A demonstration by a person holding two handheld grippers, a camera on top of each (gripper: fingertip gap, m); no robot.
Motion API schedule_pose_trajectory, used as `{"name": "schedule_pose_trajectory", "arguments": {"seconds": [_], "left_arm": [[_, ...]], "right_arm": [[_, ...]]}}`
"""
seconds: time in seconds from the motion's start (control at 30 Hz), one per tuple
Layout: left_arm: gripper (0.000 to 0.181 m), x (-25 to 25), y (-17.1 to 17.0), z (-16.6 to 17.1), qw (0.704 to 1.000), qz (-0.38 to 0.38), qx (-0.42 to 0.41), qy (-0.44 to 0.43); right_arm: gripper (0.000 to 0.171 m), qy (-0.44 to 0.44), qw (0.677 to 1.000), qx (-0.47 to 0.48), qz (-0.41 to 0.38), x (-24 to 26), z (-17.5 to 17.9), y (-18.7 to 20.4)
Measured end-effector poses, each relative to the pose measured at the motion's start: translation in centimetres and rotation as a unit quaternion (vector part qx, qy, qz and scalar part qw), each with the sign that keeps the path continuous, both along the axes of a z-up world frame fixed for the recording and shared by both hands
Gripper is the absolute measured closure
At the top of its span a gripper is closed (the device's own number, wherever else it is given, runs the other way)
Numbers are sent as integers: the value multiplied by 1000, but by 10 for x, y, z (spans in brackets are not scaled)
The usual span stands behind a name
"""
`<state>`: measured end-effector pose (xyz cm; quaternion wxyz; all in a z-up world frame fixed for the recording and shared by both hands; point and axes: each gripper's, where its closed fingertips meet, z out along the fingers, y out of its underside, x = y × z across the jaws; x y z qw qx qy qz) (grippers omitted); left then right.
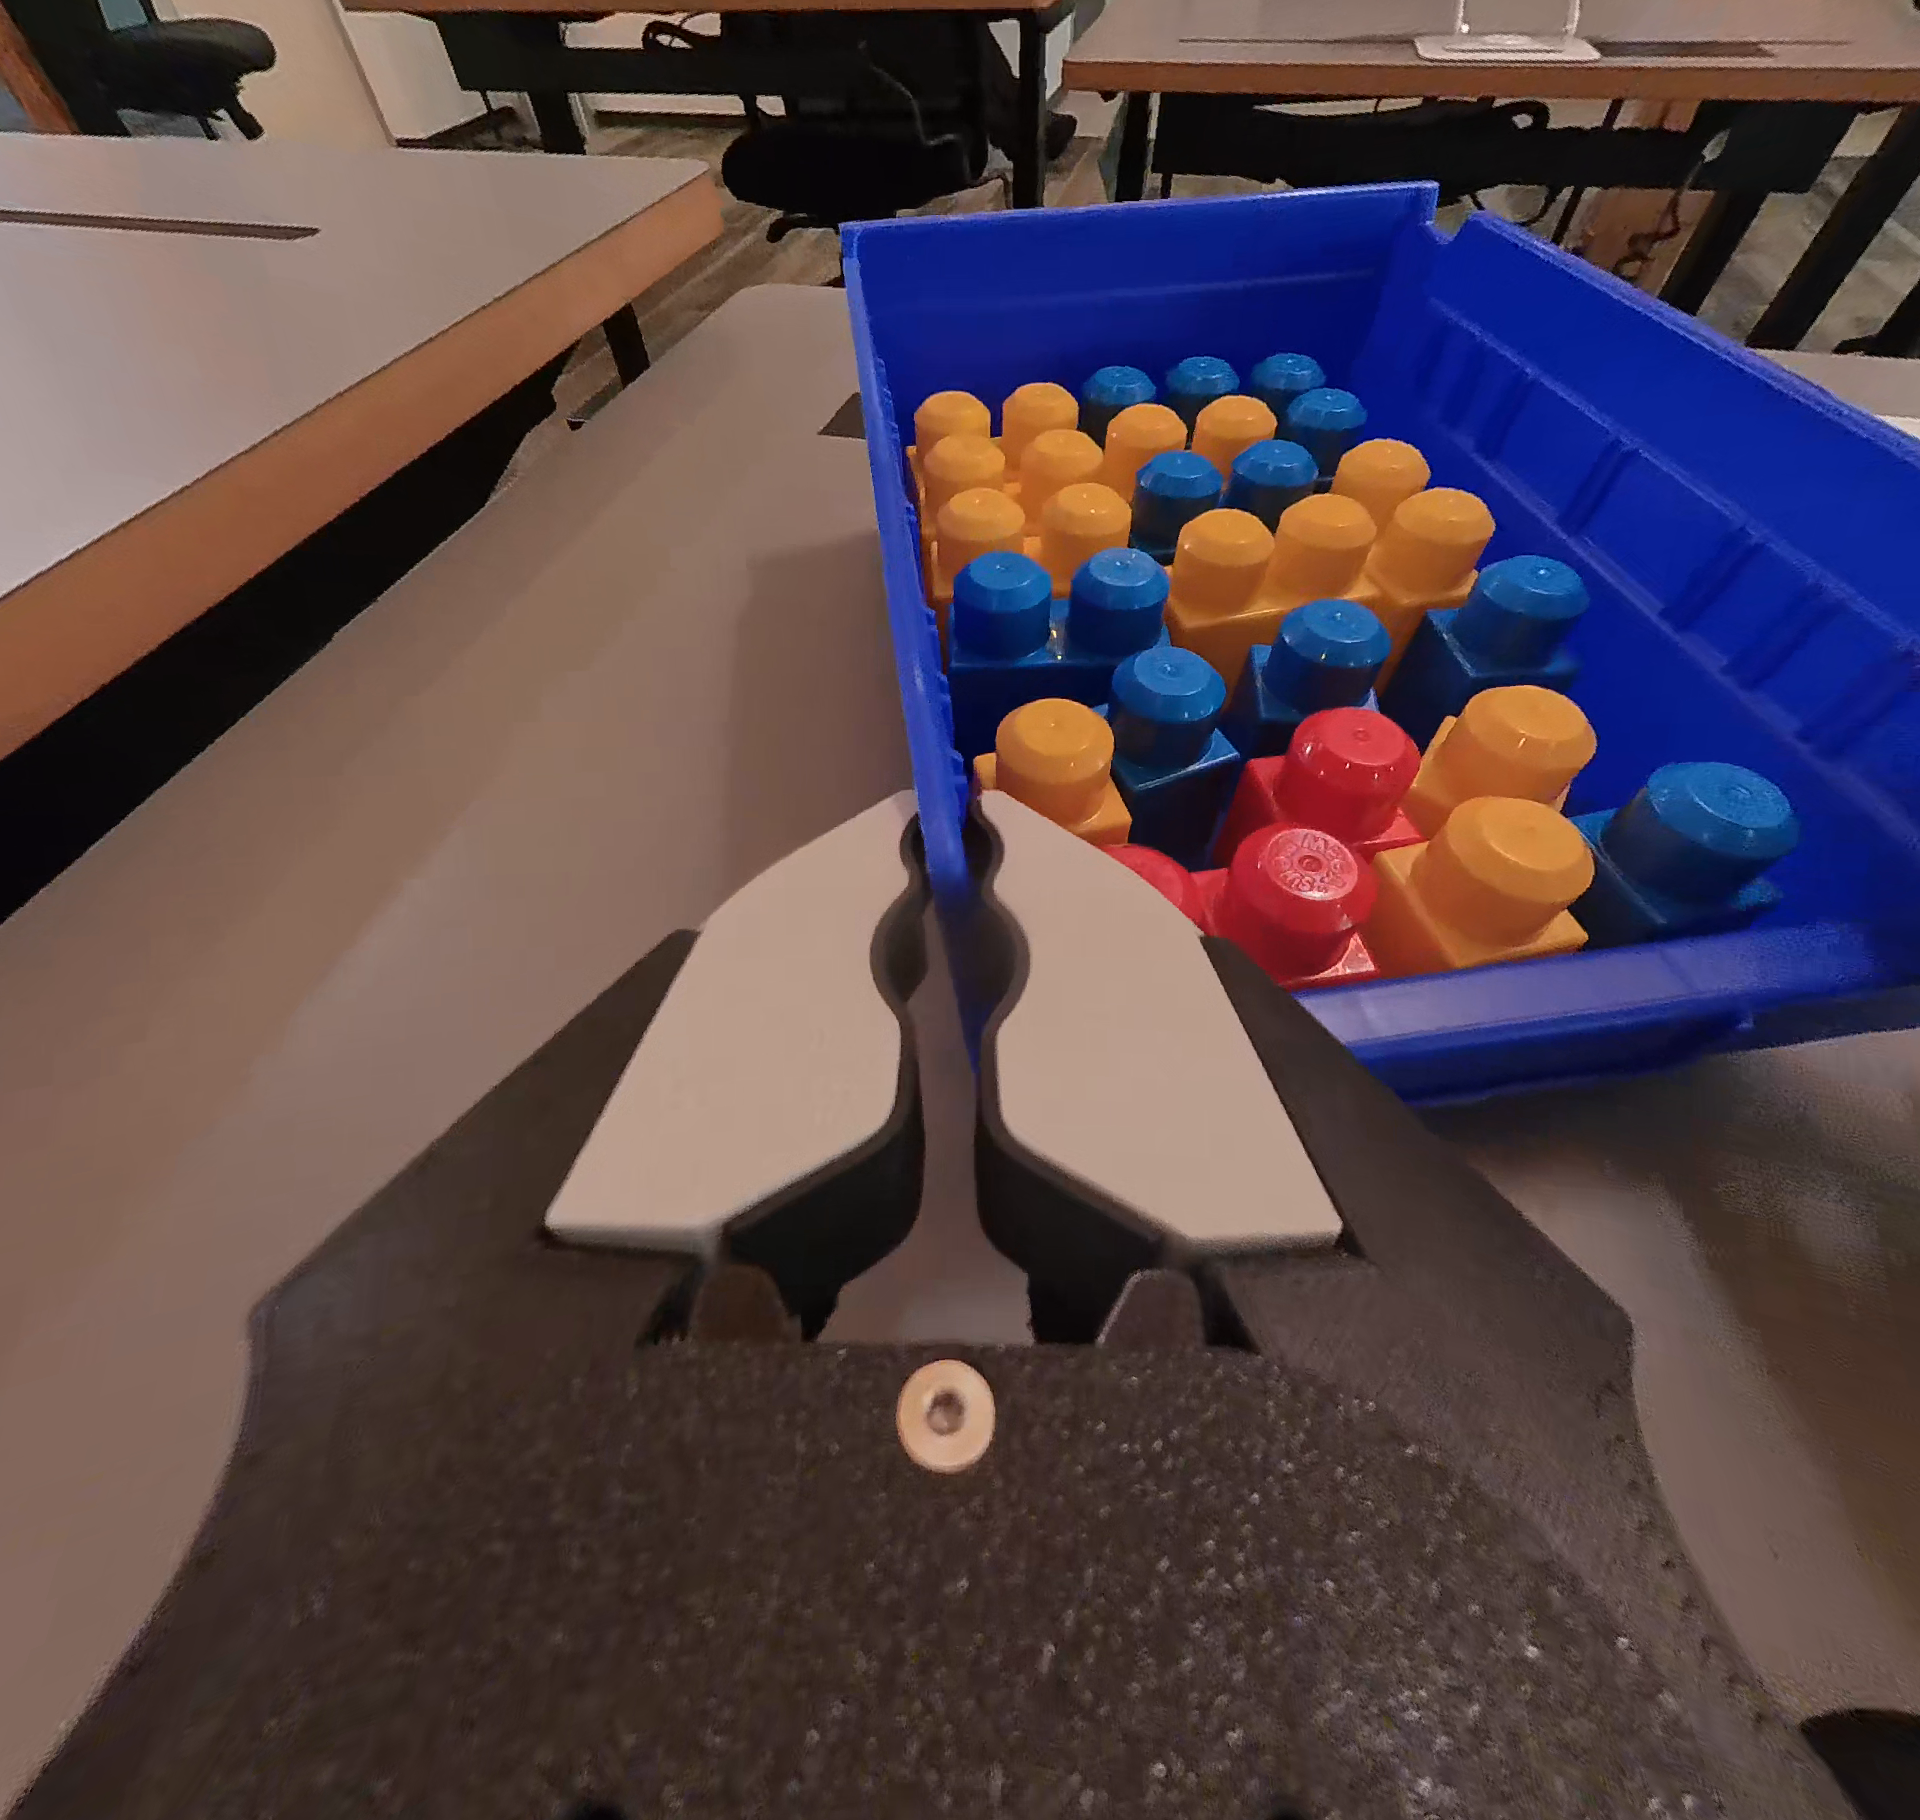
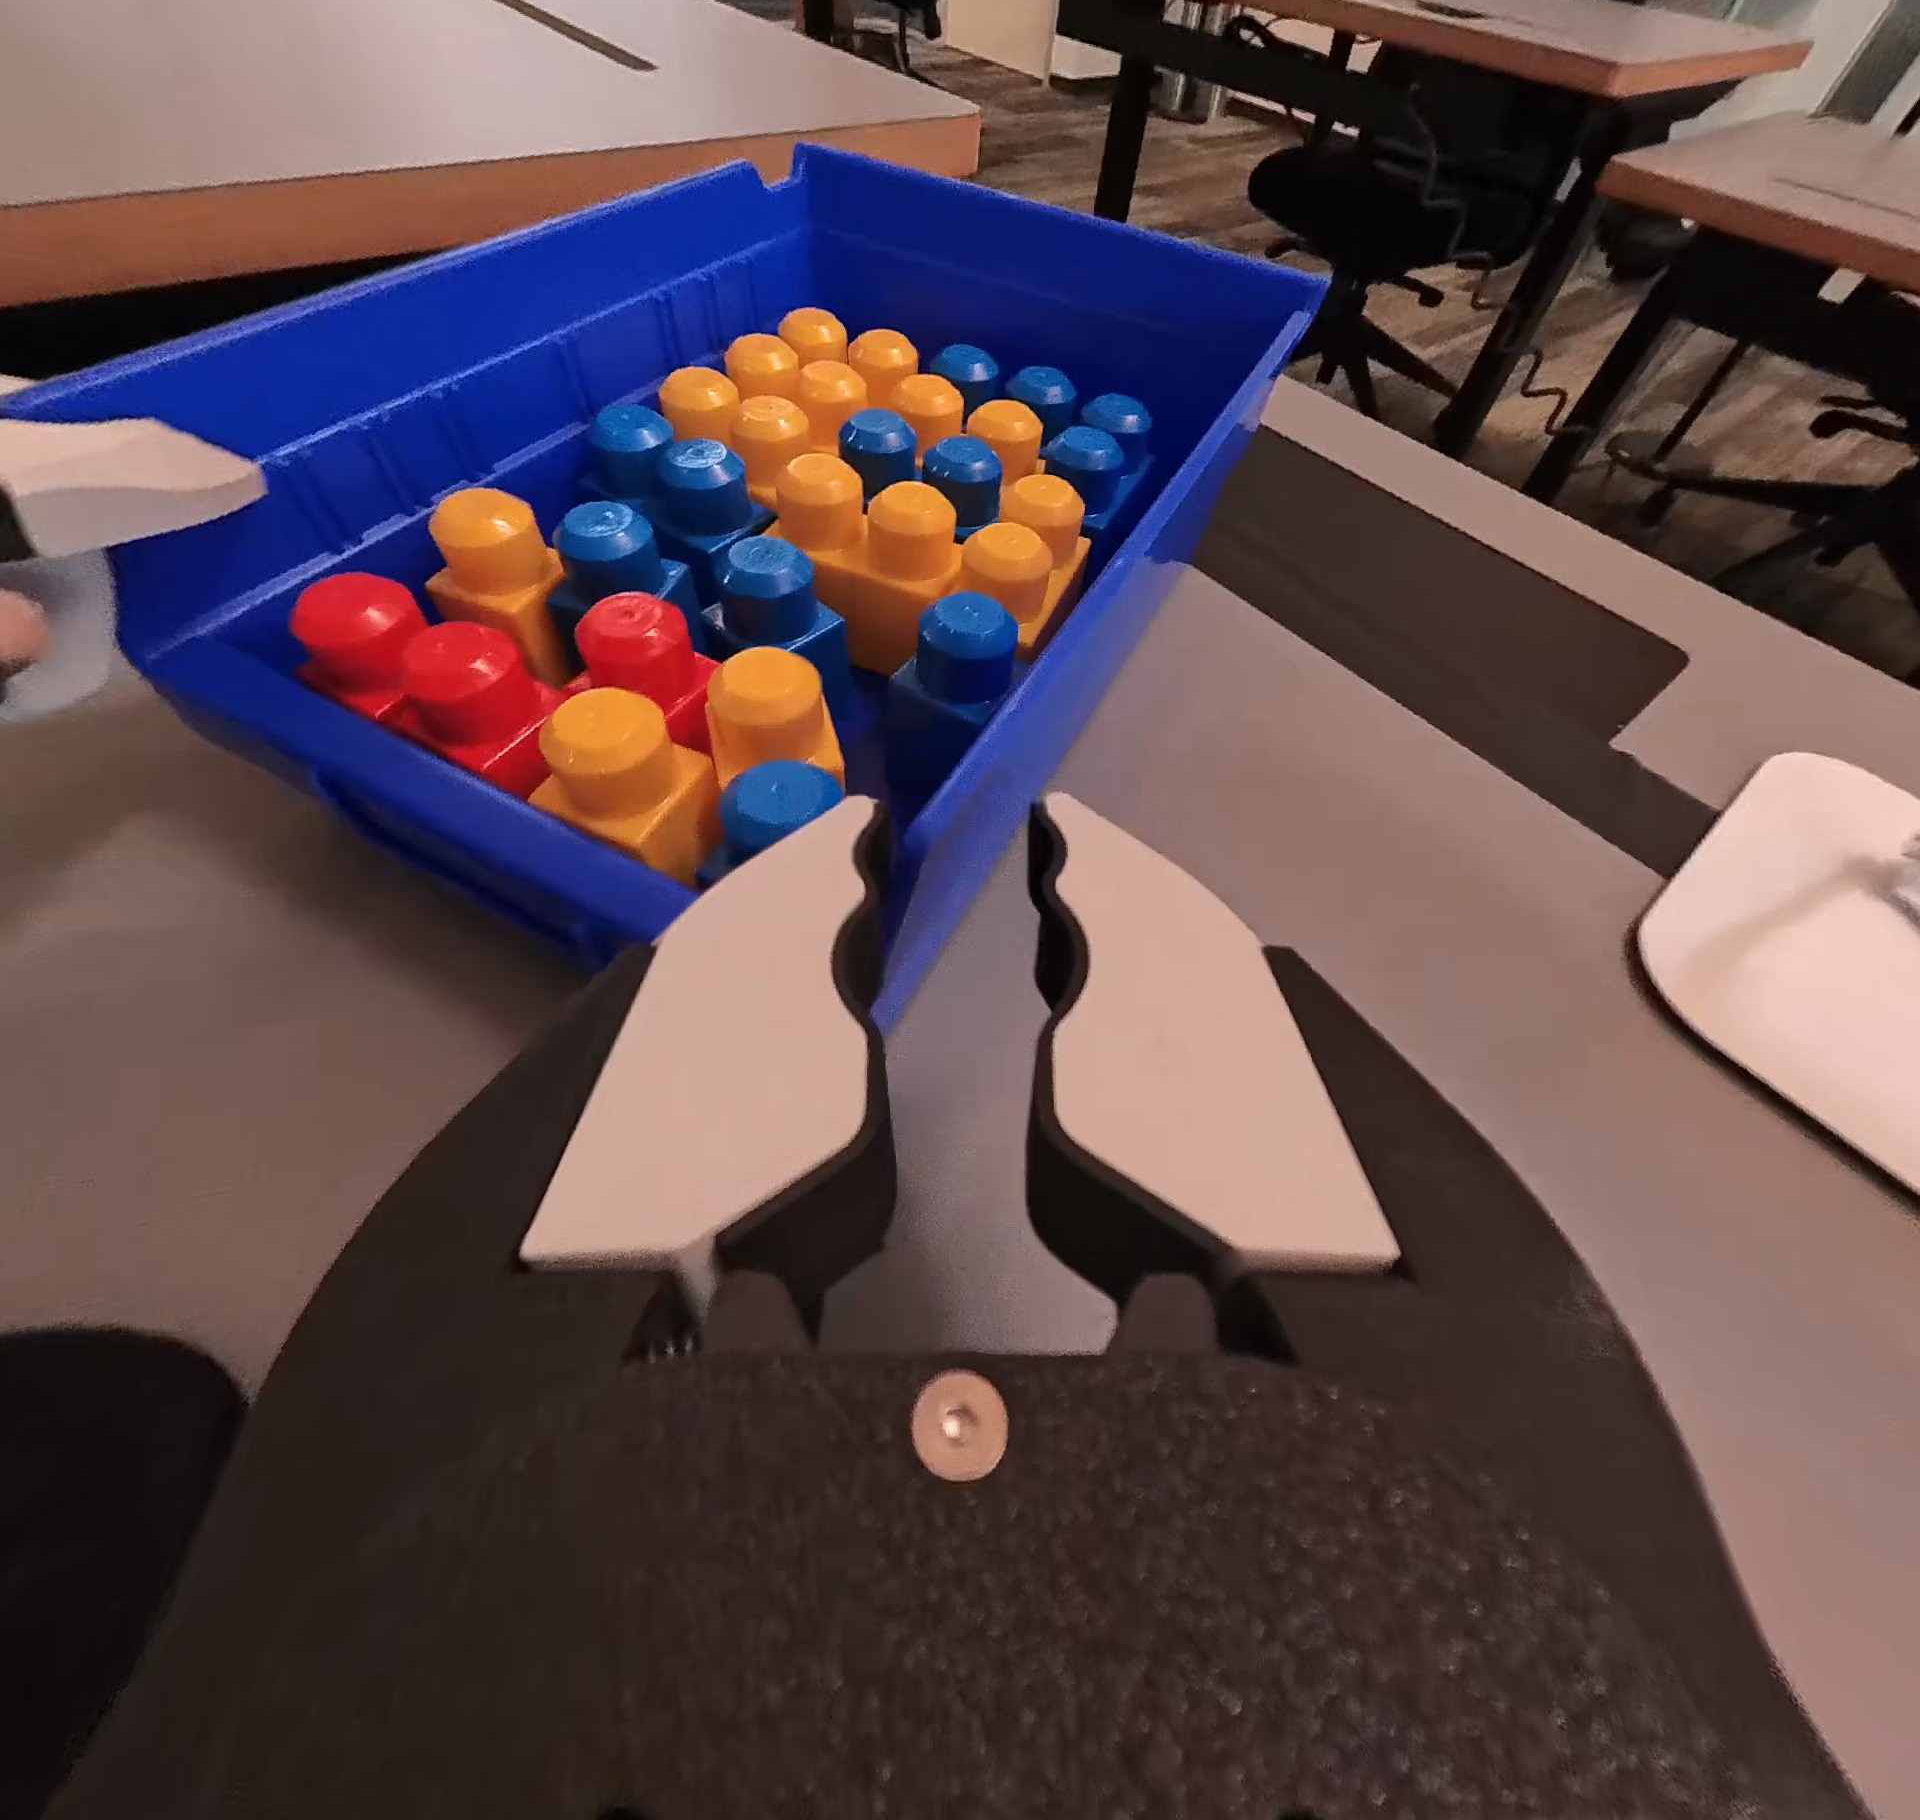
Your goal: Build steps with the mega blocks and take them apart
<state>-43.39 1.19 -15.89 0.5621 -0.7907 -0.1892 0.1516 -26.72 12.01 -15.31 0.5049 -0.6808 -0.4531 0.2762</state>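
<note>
Two grippers flank the bin (image 1: 1143, 316) of blocks (image 1: 1320, 565) on the bench (image 1: 520, 731): left (image 1: 945, 814) pinches its wall, right (image 2: 956, 814) straddles the opposite wall, parted. Steadying grip should stay firm.

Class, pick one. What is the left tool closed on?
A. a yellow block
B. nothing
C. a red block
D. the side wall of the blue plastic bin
D: in the left wrist view, the left tool straddles and pinches the side wall of the blue plastic bin.
</note>
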Motion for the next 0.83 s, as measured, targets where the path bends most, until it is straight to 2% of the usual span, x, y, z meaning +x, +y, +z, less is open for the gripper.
{"name": "schedule_pose_trajectory", "arguments": {"seconds": [0.2, 0.3, 0.57, 0.73, 0.83], "left_arm": [[177, -15, 8, 0, 1000, 26, 3, -11], [176, -24, 15, 0, 999, 36, 5, -15], [173, -48, 34, 1, 996, 77, 21, -29], [170, -62, 45, 1, 993, 106, 34, -50], [169, -61, 43, 4, 994, 102, 36, -33]], "right_arm": [[148, 9, 1000, 19, 12, 51, 32, -13], [148, 6, 999, 35, 2, 90, 45, -7], [148, -5, 998, 24, -65, 189, 38, 41], [149, 40, 992, -3, -119, 235, 38, 65], [149, 65, 988, -11, -140, 254, 44, 75]]}}
